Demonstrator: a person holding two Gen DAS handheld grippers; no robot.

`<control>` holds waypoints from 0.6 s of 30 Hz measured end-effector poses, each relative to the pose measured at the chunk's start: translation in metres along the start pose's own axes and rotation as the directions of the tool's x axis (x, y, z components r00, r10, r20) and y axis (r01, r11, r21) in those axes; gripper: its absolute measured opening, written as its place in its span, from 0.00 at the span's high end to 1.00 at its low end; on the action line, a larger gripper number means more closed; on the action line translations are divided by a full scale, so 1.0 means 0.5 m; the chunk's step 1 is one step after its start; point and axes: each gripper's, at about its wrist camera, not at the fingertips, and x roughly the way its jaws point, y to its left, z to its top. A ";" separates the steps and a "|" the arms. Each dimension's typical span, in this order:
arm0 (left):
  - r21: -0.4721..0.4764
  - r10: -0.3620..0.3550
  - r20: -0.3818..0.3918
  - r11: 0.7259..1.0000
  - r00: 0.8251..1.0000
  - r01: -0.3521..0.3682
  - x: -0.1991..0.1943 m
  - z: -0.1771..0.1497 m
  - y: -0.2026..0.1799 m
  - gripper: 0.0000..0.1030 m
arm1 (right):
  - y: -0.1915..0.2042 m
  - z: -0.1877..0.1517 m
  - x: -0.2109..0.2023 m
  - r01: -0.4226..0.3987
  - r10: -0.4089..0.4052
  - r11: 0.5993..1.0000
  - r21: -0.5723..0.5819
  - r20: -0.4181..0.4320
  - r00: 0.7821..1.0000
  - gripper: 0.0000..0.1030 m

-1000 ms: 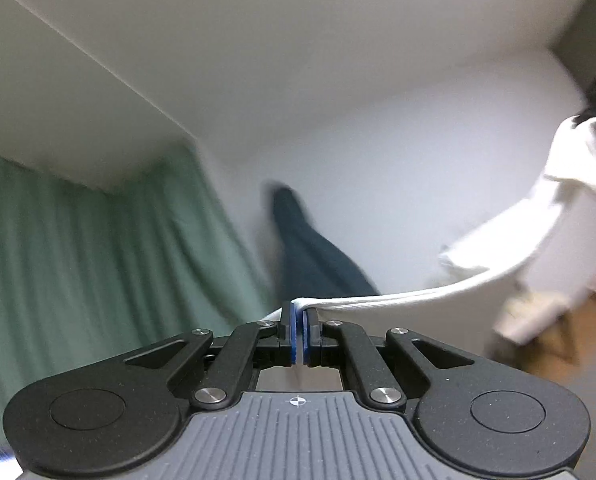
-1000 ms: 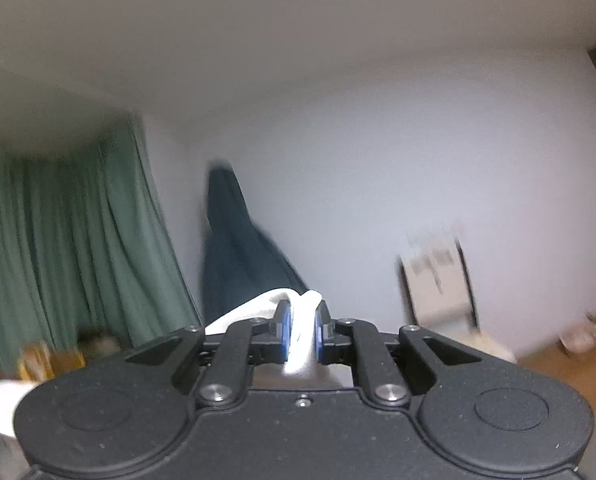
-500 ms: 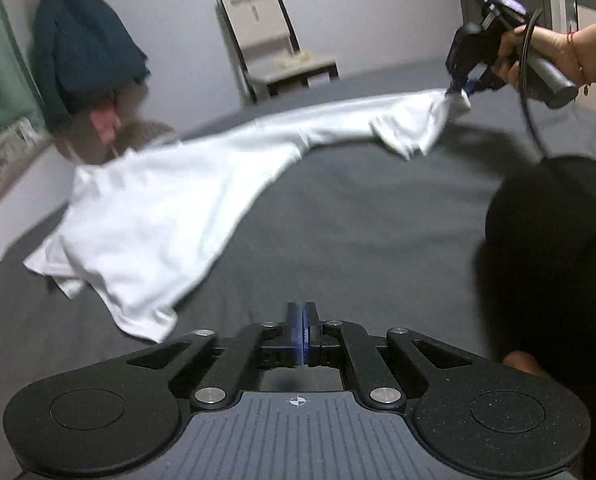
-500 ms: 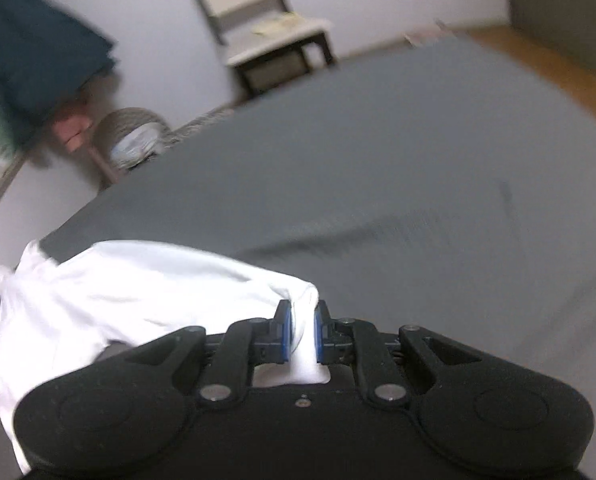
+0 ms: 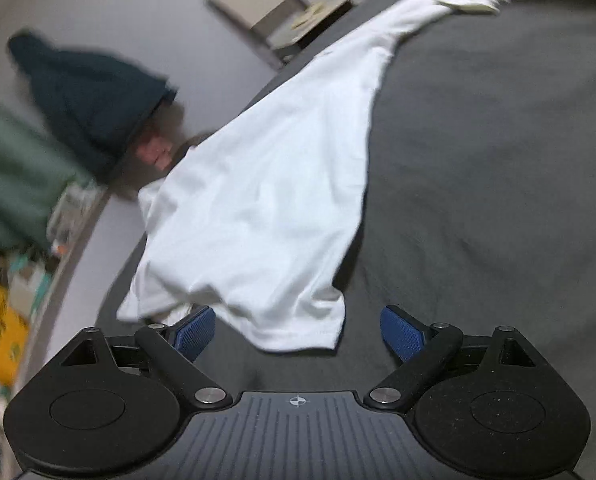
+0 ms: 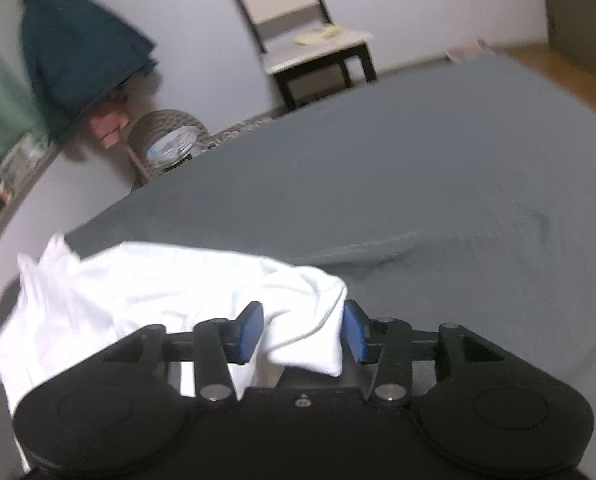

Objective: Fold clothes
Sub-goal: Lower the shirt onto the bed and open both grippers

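Observation:
A white T-shirt (image 5: pixel 282 184) lies stretched in a long diagonal across the grey bed (image 5: pixel 478 160). In the left wrist view its near sleeve hem rests between the wide-apart blue pads of my left gripper (image 5: pixel 298 332), which is open and holds nothing. In the right wrist view the far end of the white T-shirt (image 6: pixel 158 292) is bunched up. A fold of it sits loosely between the parted pads of my right gripper (image 6: pixel 302 332), which is open.
The grey bed (image 6: pixel 398 184) runs to a pale wall. A dark chair (image 6: pixel 310 36), a wicker basket (image 6: pixel 166 140) and a dark blue garment (image 6: pixel 78 44) hanging on the wall stand beyond it. Clutter lines the left edge (image 5: pixel 2 320).
Both grippers have dropped from pointing at the ceiling down to the bed. The left let go of the shirt first; now both stand open and the shirt lies on the bed.

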 end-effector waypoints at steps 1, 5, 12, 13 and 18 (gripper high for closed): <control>0.017 -0.007 0.008 1.000 1.000 0.007 -0.006 0.003 -0.004 0.13 | 0.016 -0.006 -0.012 0.001 0.000 1.000 -0.031 0.014 1.000 0.57; 0.045 -0.061 -0.034 0.997 0.998 0.063 0.013 0.022 -0.007 0.66 | 0.067 -0.035 -0.073 -0.094 0.096 0.994 -0.059 0.033 0.995 0.57; -0.122 -0.184 -0.004 0.976 0.983 0.182 -0.028 0.043 0.022 0.98 | 0.083 -0.081 -0.113 -0.178 0.177 0.983 -0.042 -0.009 0.984 0.56; -0.143 -0.208 0.015 0.968 0.978 0.208 -0.046 0.046 0.025 0.98 | 0.080 -0.086 -0.111 -0.176 0.175 0.984 -0.031 -0.017 0.984 0.56; -0.242 -0.320 0.113 0.909 0.941 0.338 -0.135 0.057 0.039 0.99 | 0.061 -0.111 -0.098 -0.166 0.167 0.986 0.021 -0.057 0.984 0.56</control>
